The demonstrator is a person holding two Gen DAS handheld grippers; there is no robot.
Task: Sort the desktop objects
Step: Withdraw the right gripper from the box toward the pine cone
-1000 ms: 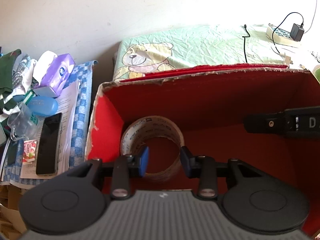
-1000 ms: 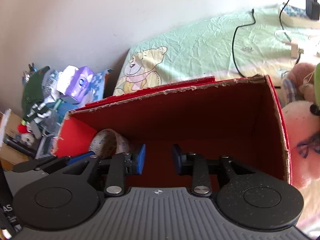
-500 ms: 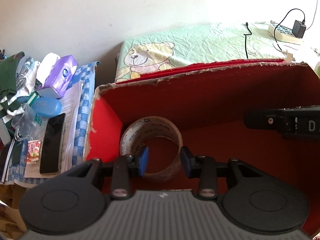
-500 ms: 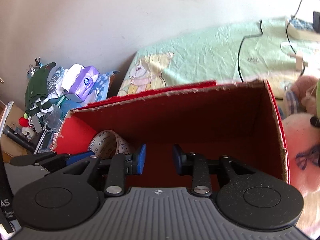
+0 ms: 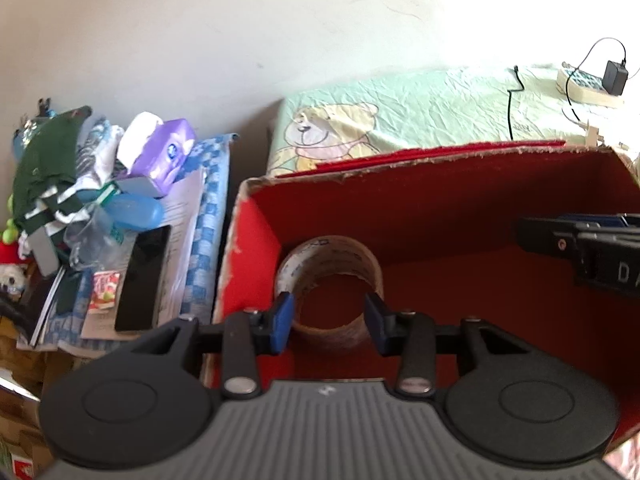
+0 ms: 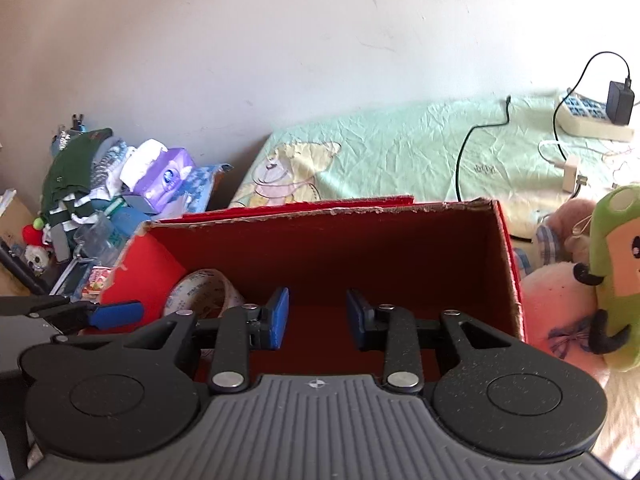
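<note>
Your left claw (image 5: 327, 322) gapes empty over the red box (image 5: 440, 200), whose left corner holds the tape roll (image 5: 328, 276). Your right claw (image 6: 316, 318) gapes empty above bare box floor.

Red box (image 6: 400, 240) on bedsheet (image 6: 400, 160)
</note>
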